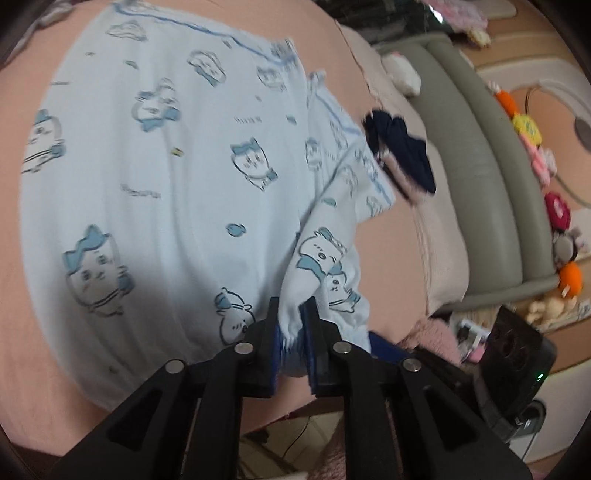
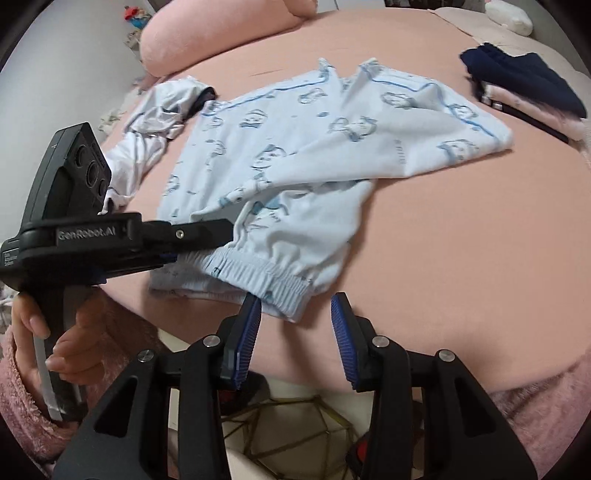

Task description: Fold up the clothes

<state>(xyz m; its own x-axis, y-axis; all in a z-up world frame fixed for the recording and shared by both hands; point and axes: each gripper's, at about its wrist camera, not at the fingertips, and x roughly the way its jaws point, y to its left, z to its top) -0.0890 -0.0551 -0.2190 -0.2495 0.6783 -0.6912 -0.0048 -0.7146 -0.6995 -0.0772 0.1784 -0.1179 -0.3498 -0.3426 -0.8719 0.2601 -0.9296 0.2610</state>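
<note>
A light-blue pyjama garment (image 1: 155,158) printed with blue cartoon animals lies spread on the pink bed sheet (image 2: 443,240). My left gripper (image 1: 293,317) is shut on a bunched edge of it, and the cloth rises into the blue pads. From the right wrist view, the left gripper (image 2: 218,236) comes in from the left and pinches the garment (image 2: 295,147) just above its ribbed elastic cuff (image 2: 266,280). My right gripper (image 2: 295,325) hangs open at the near bed edge. The cuff's corner touches its left finger, and nothing is between the pads.
A navy folded garment (image 2: 524,85) rests on a pale pink one at the far right of the bed. A crumpled white garment (image 2: 155,122) lies at the left, below a pink pillow (image 2: 214,33). A grey-green padded bed frame (image 1: 476,177) and plush toys (image 1: 528,129) border the bed.
</note>
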